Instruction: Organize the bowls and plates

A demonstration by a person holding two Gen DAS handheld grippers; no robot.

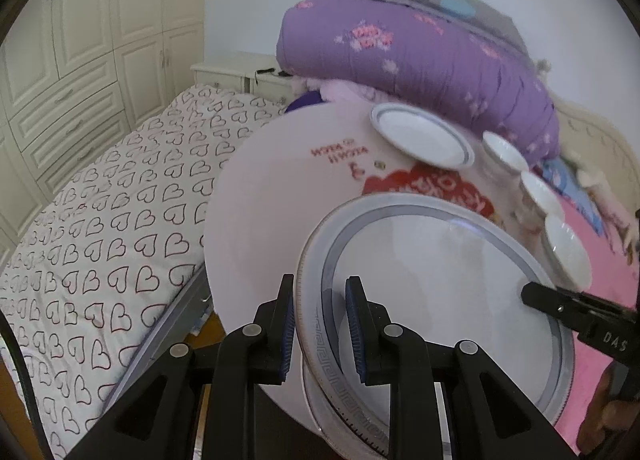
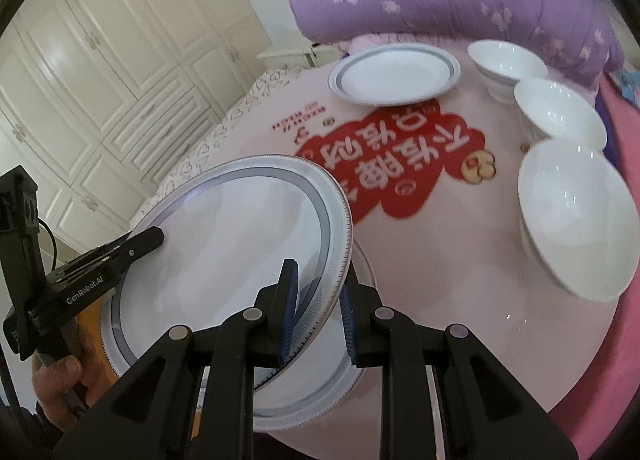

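Since both grippers' jaws pinch opposite rims of this big plate [image 1: 440, 280], I'd treat it as slick, probably heavy, breakable.

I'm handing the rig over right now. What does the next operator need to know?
Left gripper and right gripper: each shut on opposite rims of the large plate, held tilted just above a second large plate on the round table.
Small plate sits at the far side; three bowls line the right edge, unstacked.
Left: set this plate down, then gather the small plate and bowls.
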